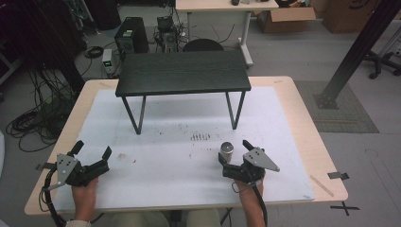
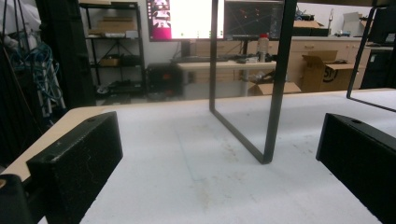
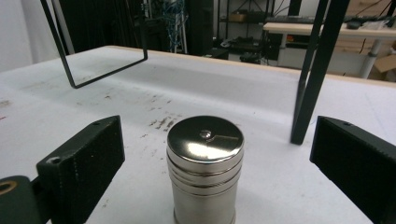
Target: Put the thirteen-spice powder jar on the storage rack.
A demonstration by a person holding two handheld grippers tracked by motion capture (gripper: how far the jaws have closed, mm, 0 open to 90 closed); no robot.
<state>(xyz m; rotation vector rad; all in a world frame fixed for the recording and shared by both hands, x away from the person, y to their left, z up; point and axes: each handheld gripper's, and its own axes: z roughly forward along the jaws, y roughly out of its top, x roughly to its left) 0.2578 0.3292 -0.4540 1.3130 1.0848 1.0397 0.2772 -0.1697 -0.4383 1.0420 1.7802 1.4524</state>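
Right tool rests on the white sheet at the near right of the bench, jaws spread wide, gripping nothing. A steel cylindrical canister stands upright between the jaws, apart from both. Left tool sits near left, held by a hand, jaws likewise released and empty. A small black table stands on the sheet, farther back.
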